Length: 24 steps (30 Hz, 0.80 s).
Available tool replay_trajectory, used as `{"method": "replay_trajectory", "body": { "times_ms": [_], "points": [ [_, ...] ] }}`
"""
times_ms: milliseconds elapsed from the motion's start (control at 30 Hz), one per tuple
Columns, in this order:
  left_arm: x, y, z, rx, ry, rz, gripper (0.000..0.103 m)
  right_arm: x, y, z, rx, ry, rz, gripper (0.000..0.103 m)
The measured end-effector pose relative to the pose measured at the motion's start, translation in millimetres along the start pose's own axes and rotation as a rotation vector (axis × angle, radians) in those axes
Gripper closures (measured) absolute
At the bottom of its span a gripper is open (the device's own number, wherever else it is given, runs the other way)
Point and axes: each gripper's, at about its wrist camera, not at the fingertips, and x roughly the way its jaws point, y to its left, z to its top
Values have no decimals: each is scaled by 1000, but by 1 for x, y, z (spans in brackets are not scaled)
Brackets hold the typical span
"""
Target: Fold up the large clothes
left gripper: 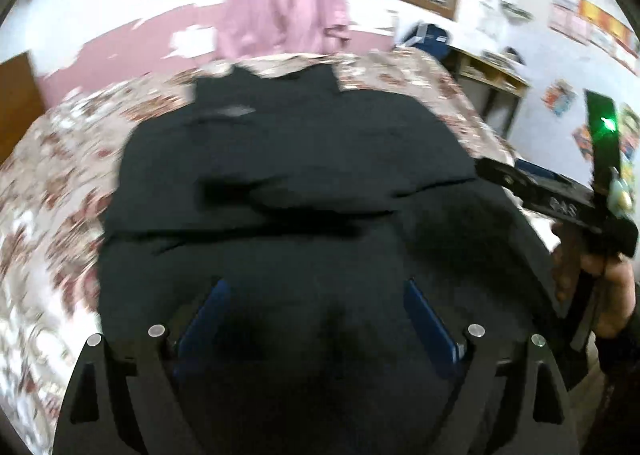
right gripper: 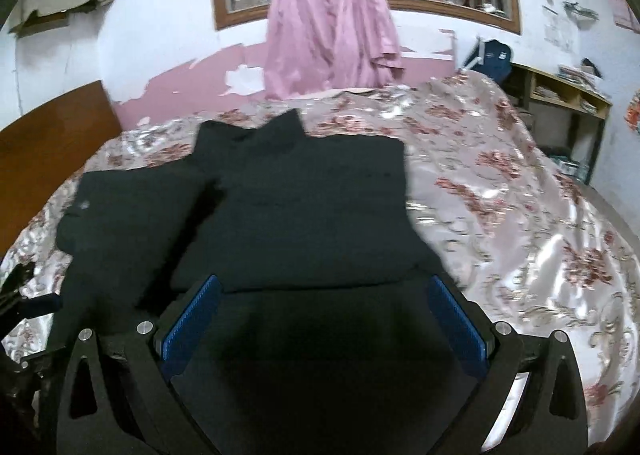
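Observation:
A large black garment [left gripper: 300, 159] lies partly folded on a floral bedspread [left gripper: 48, 183], with a folded layer across its far half. My left gripper [left gripper: 316, 295] hovers over its near edge, jaws wide open, and nothing is pinched between the blue pads. The right gripper [left gripper: 492, 171] enters from the right, held by a hand [left gripper: 616, 295]. In the right wrist view the black garment [right gripper: 312, 207] shows a sleeve spread to the left. My right gripper [right gripper: 324, 291] stands open above the near cloth. A finger [right gripper: 44, 301] of the left gripper shows at the left edge.
A pink curtain [right gripper: 332, 35] hangs at a framed window behind the bed. A wooden headboard [right gripper: 48, 143] is on the left. A wooden shelf [right gripper: 568, 95] with papers stands at the right wall. The bedspread [right gripper: 520, 215] stretches bare to the right of the garment.

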Motion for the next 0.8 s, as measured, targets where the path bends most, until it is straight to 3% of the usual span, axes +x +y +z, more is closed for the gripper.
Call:
{"method": "replay_trajectory", "body": {
  "times_ms": [167,267,367,433,567,633,700,733,800],
  "points": [
    [-1,66,-13,-169,66,131,14,9,61,-12,-152,7,71,2],
    [1,115,-16,-365,80,215,14,14,108,-18,-281,4,116,2],
    [8,155,-8,-533,91,229,14,22,155,-20,-399,-11,109,2],
    [15,167,4,-582,89,243,14,31,183,-19,-465,-16,82,2],
    [23,175,17,-592,88,283,14,31,208,-12,-484,-70,132,4],
    [24,170,25,-568,65,300,14,29,205,-4,-465,-91,128,27],
    [26,162,30,-535,48,312,14,26,200,2,-455,-100,141,39],
    [28,161,32,-524,40,311,14,23,195,5,-453,-107,151,55],
    [29,152,36,-503,13,292,14,19,184,11,-447,-130,145,72]
  ]
}}
